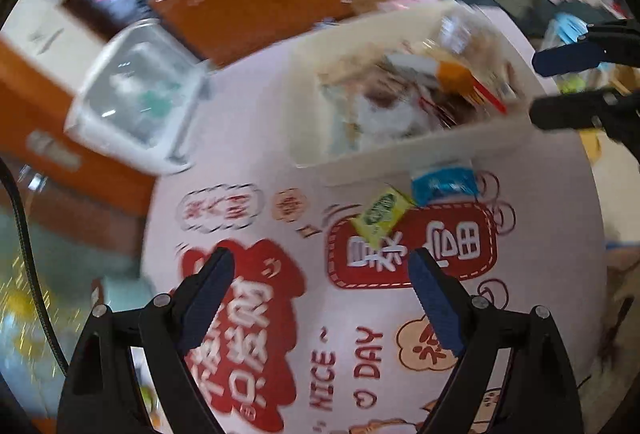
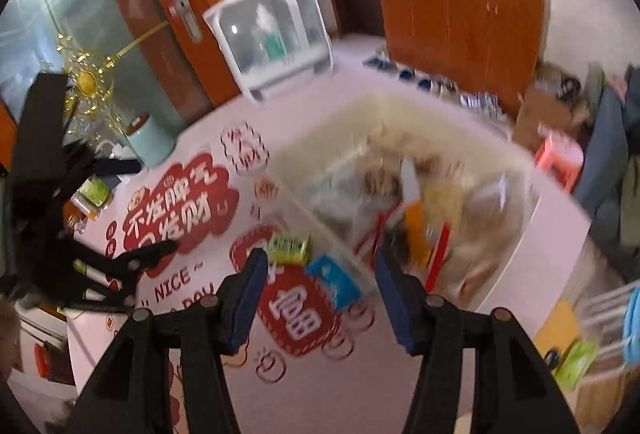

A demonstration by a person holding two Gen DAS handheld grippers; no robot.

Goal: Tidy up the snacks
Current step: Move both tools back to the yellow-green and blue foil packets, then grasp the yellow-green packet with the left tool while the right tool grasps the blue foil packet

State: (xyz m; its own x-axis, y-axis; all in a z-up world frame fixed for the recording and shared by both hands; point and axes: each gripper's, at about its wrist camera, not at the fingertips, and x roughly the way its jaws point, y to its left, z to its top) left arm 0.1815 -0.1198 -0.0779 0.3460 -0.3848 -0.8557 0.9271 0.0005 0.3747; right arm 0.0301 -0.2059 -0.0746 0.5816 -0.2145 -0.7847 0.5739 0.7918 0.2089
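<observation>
Both the left gripper (image 1: pixel 320 266) and right gripper (image 2: pixel 320 270) hover with jaws apart and empty above the printed tablecloth (image 1: pixel 256 161). A yellow-green snack packet (image 1: pixel 380 211) and a blue packet (image 1: pixel 442 181) lie just beside the near wall of the cream bin (image 1: pixel 400 157), which is heaped with blurred snacks. A clear white-framed box (image 1: pixel 136 97) stands at the table's far edge.

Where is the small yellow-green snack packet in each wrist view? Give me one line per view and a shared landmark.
Left wrist view: the yellow-green snack packet lies right of centre on the printed table cover, just below the white bin.
Right wrist view: the packet sits just below centre, above the gap between the hand-held gripper's fingers.
Shared landmark: the blue packet beside it, next to the white bin.
</observation>
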